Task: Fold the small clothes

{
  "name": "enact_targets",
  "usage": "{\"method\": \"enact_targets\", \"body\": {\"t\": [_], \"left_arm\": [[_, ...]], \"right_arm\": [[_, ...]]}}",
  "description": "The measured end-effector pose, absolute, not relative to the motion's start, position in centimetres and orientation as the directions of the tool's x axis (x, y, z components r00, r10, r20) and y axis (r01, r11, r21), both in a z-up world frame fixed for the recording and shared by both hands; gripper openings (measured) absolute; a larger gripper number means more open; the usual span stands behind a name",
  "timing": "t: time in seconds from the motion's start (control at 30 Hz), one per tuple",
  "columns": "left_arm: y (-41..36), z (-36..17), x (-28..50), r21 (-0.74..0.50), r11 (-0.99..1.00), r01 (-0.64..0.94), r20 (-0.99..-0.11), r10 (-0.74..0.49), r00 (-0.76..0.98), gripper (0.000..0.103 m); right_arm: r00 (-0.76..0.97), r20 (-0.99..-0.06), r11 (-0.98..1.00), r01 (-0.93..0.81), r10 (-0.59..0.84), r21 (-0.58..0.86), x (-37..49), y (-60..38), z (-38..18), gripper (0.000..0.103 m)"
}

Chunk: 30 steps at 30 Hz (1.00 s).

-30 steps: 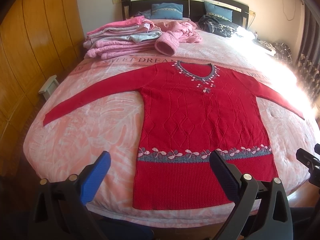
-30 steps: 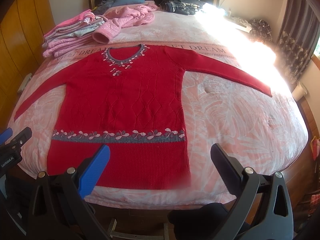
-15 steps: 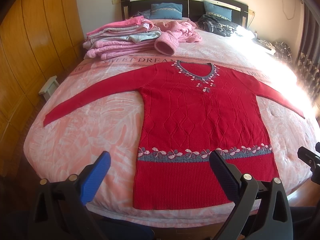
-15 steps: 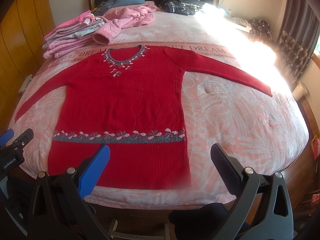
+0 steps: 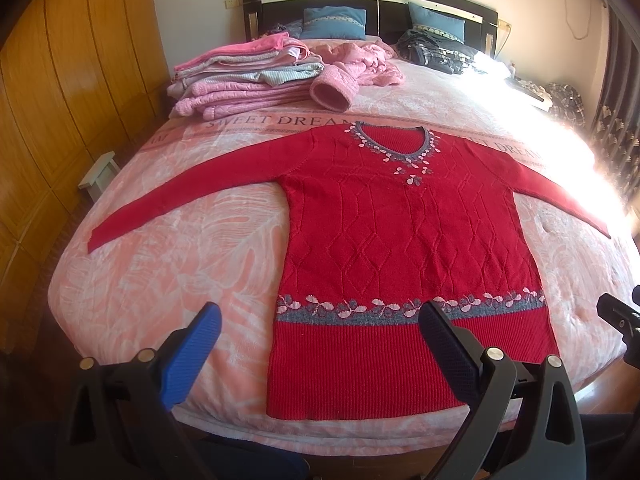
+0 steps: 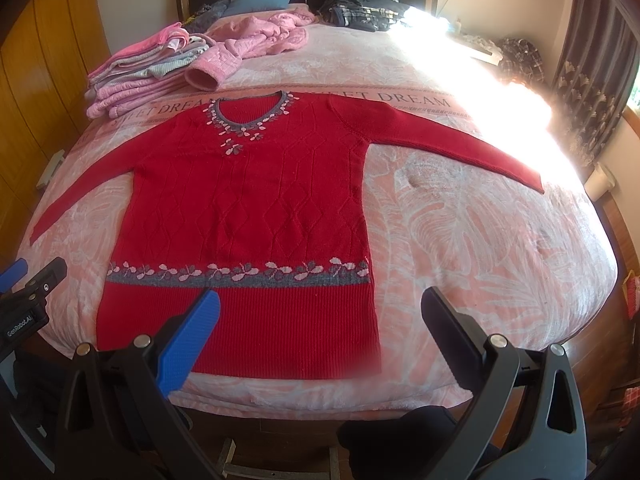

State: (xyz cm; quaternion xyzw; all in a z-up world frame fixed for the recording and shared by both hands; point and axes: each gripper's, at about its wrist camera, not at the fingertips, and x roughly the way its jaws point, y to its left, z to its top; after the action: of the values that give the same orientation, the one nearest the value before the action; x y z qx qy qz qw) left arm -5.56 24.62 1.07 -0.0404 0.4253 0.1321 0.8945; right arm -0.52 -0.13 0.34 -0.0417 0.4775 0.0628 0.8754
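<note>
A red knit sweater [image 5: 404,240] [image 6: 256,208] lies flat and face up on the pink bed, both sleeves spread out sideways, hem toward me. It has a grey flowered band above the hem and a flowered neckline. My left gripper [image 5: 320,332] hangs open in front of the hem's left half, holding nothing. My right gripper [image 6: 320,320] is open too, in front of the hem's right corner. Each gripper hovers near the bed's foot edge, apart from the cloth. The left gripper also shows at the left edge of the right wrist view [image 6: 28,300].
A stack of folded pink and grey clothes [image 5: 244,76] [image 6: 148,68] sits at the bed's far left. A crumpled pink garment [image 5: 360,62] and dark plaid clothes [image 5: 436,50] lie near the headboard [image 5: 368,4]. Wooden wardrobe [image 5: 52,100] on the left, curtain [image 6: 592,80] on the right.
Both views have crept slightly closer to the bed. The sweater has not moved and both grippers stay open.
</note>
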Motion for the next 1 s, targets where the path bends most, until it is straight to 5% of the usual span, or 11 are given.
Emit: {"method": "enact_targets", "body": {"t": [1.0], "left_arm": [[25.0, 0.2, -3.0, -0.059, 0.966, -0.253, -0.790, 0.110, 0.604, 0.099]], "right_arm": [[0.561, -0.825, 0.997, -0.068, 0.071, 0.040, 1.8, -2.8, 0.6, 0.100]]}}
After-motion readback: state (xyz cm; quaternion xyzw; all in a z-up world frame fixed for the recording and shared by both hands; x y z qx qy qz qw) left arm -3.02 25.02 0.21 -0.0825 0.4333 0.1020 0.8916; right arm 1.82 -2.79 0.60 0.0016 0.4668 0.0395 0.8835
